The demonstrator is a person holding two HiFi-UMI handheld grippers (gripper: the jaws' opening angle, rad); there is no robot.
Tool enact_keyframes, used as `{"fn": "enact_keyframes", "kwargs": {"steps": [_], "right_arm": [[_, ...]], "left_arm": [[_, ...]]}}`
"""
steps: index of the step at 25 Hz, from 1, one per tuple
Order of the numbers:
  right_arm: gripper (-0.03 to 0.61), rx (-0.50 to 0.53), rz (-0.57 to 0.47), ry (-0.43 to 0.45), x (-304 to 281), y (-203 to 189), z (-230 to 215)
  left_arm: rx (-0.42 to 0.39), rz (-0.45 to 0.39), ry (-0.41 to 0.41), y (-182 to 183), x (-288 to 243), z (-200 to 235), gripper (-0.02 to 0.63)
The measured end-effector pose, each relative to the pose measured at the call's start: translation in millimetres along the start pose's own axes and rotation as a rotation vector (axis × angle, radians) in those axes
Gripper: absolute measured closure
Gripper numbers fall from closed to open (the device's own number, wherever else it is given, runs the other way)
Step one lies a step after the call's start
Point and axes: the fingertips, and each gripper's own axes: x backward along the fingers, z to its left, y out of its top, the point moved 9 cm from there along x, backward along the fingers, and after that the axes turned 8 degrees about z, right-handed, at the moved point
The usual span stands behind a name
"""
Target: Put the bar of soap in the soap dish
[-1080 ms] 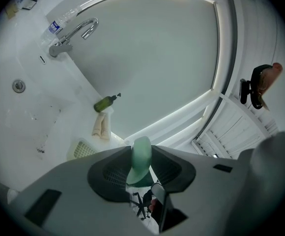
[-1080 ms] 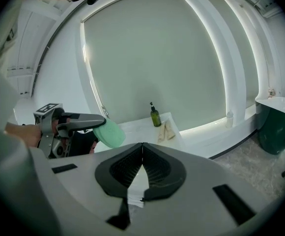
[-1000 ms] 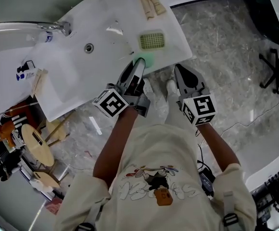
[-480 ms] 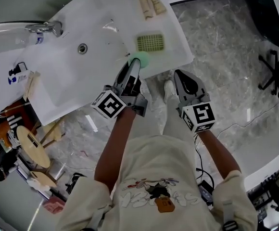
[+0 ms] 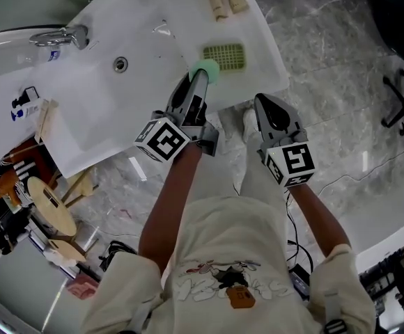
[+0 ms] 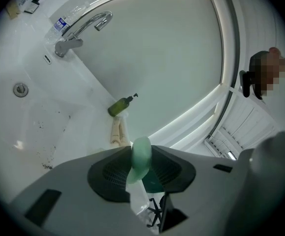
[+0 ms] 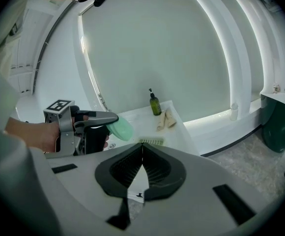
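Head view: my left claw (image 5: 200, 82) reaches out over the near edge of the white worktop (image 5: 261, 75), pinching the pale green bar of soap (image 5: 207, 69) at its tips. The slatted green soap dish (image 5: 225, 56) lies just beyond those tips and a little to their right, near the soap but not under it. My right claw (image 5: 272, 113) hangs beside the left one, short of the worktop's edge. Left gripper view: the soap stands on edge between my two pads, gripped on its flat faces, and its upper end pokes out past them; the dish is hidden below the jaws here. Right gripper view: these jaws are pressed together with nothing between them, and ahead and to their left the soap hangs above the dish, clear of it. I judge I'm on the carry, close to placing. Next I'd move the left claw forward and rightward over the dish, lower until the bar rests on the slats, then spread the jaws.
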Motion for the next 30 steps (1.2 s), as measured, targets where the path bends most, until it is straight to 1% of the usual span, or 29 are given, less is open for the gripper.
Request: {"fn": "enact_keyframes", "kwargs": {"steps": [7, 18, 20, 23, 26, 30], "right_arm": [[0.571, -0.006, 0.006, 0.007, -12.4, -0.7, -4.8], [0.571, -0.033, 0.024, 0.009, -18.3, -13.0, -9.3], [0.571, -0.035, 0.025, 0.008, -18.4, -14.4, -9.4], [0.571, -0.038, 0.027, 0.010, -17.2, -16.0, -7.8], [0.571, -0.035, 0.029, 0.017, -14.5, -16.9, -5.7], [0.571, -0.039, 0.036, 0.022, -10.7, -20.4, -4.0]], "left_arm": [[-0.010, -0.008, 0.033, 1.1, -7.0, 13.7, 0.482], [-0.087, 0.007, 0.081, -2.1, -19.4, 22.7, 0.482], [-0.120, 0.011, 0.096, -1.3, -21.7, 22.8, 0.482], [-0.211, 0.033, 0.130, -2.4, -25.1, 20.7, 0.482], [-0.281, 0.060, 0.167, -4.4, -29.2, 19.5, 0.482], [-0.393, 0.101, 0.226, -6.4, -34.6, 16.6, 0.482]]}}
